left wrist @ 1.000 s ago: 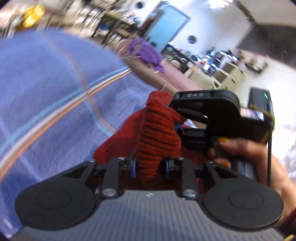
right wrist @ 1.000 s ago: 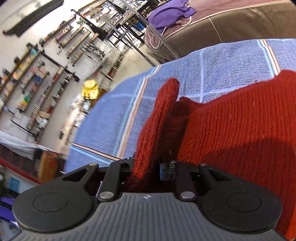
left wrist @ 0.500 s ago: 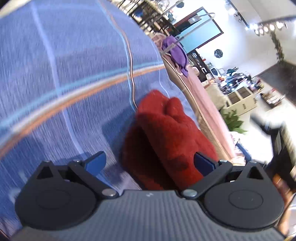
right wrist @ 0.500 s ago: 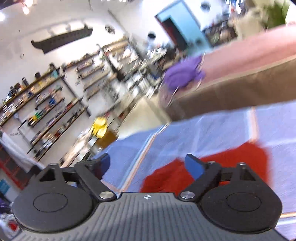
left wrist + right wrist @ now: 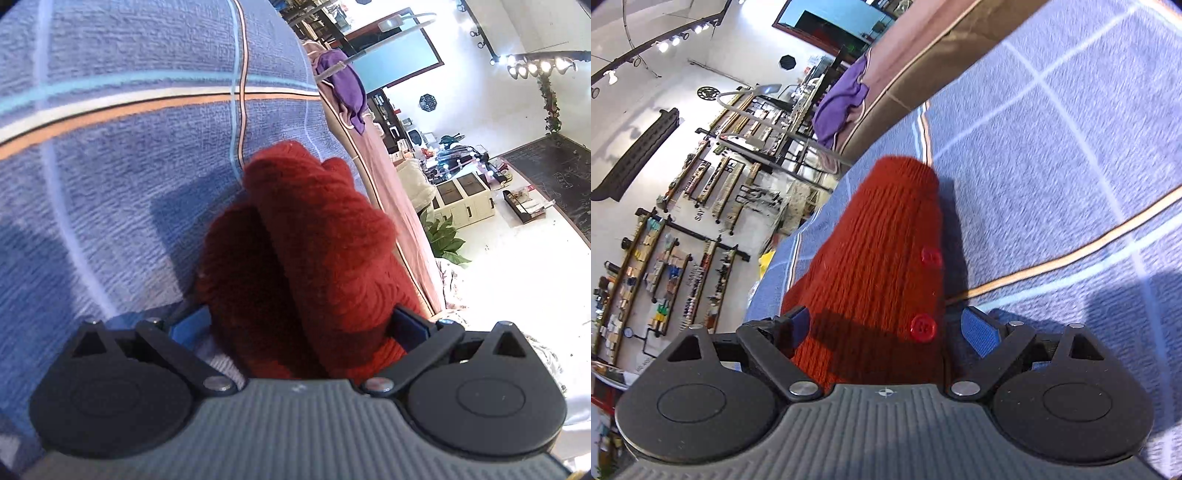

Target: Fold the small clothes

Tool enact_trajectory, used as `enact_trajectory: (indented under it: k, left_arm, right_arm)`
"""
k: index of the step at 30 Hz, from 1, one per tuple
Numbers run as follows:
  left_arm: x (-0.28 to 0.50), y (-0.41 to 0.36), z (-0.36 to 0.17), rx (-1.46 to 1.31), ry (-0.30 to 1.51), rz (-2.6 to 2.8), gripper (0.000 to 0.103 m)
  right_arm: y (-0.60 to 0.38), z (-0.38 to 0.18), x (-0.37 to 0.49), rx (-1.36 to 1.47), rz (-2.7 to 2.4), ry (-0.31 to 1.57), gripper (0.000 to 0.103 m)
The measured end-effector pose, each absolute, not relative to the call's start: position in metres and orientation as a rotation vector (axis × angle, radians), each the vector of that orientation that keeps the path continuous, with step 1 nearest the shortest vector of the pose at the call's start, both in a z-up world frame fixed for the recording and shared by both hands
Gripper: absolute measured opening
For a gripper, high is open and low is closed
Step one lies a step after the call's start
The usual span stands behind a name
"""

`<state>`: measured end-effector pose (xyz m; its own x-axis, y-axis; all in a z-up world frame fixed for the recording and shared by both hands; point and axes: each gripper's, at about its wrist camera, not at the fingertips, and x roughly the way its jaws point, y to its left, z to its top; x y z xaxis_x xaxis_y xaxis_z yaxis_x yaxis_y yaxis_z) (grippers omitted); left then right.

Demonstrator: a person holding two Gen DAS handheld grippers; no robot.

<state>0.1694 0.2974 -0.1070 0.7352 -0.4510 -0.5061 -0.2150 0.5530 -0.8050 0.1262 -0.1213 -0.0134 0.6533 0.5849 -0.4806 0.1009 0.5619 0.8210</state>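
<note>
A small red knitted garment [image 5: 314, 251] lies folded into a narrow bundle on a blue checked blanket [image 5: 110, 177]. My left gripper [image 5: 299, 328] is open, its blue-padded fingers [image 5: 190, 325] on either side of the bundle's near end. In the right wrist view the same red garment [image 5: 882, 258] shows two red buttons [image 5: 923, 326] along its right edge. My right gripper [image 5: 890, 328] is open too, its fingers [image 5: 979, 330] straddling the near end of the bundle.
The blanket [image 5: 1071, 166] covers the work surface. Beyond its edge stands a brown and pink sofa [image 5: 923, 59] with a purple cloth [image 5: 842, 99] on it. Shelves of small goods [image 5: 665, 258] line the wall. A green plant [image 5: 443, 236] stands on the white floor.
Both grippers were shut on the raised red garment a second ago. They let it go, opened wide, and now sit low around the folded bundle on the blanket.
</note>
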Motion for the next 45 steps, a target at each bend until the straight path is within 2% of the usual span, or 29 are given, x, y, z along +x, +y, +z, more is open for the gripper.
enact_trajectory:
  k: [10, 14, 15, 16, 18, 20, 23, 26, 31, 35, 41, 45]
  left_arm:
    - [0.217, 0.283, -0.113, -0.992, 0.812, -0.133, 0.103]
    - [0.237, 0.27, -0.113, -0.904, 0.782, -0.134, 0.103]
    - [0.242, 0.267, -0.112, -0.889, 0.783, -0.133, 0.101]
    - [0.245, 0.264, -0.11, -0.877, 0.785, -0.136, 0.091]
    - [0.25, 0.256, -0.098, -0.813, 0.785, -0.135, 0.083]
    - [0.253, 0.246, -0.083, -0.716, 0.786, -0.129, 0.069]
    - [0.257, 0.234, -0.061, -0.601, 0.792, -0.12, 0.061]
    - [0.257, 0.228, -0.041, -0.537, 0.781, -0.117, 0.057]
    - [0.242, 0.226, -0.003, -0.469, 0.72, -0.133, 0.053]
    - [0.204, 0.246, 0.044, -0.429, 0.598, -0.118, 0.053]
    - [0.157, 0.325, 0.112, -0.41, 0.384, 0.019, 0.054]
    - [0.156, 0.385, 0.115, -0.442, 0.369, 0.151, 0.055]
  right_arm:
    - [-0.111, -0.033, 0.142, 1.075, 0.373, 0.853, 0.103]
    - [-0.104, -0.024, 0.149, 1.006, 0.37, 0.879, 0.103]
    - [-0.103, -0.02, 0.149, 0.976, 0.358, 0.885, 0.103]
    - [-0.103, -0.018, 0.148, 0.959, 0.347, 0.887, 0.103]
    - [-0.101, -0.013, 0.143, 0.935, 0.327, 0.882, 0.103]
    - [-0.099, -0.008, 0.138, 0.918, 0.309, 0.87, 0.102]
    - [-0.093, 0.003, 0.129, 0.871, 0.286, 0.846, 0.099]
    - [-0.086, 0.018, 0.118, 0.819, 0.284, 0.82, 0.098]
    - [-0.072, 0.046, 0.109, 0.728, 0.314, 0.746, 0.096]
    - [-0.052, 0.08, 0.109, 0.654, 0.416, 0.666, 0.095]
    - [0.035, 0.141, 0.146, 0.602, 0.686, 0.53, 0.095]
    - [0.11, 0.139, 0.181, 0.615, 0.794, 0.523, 0.095]
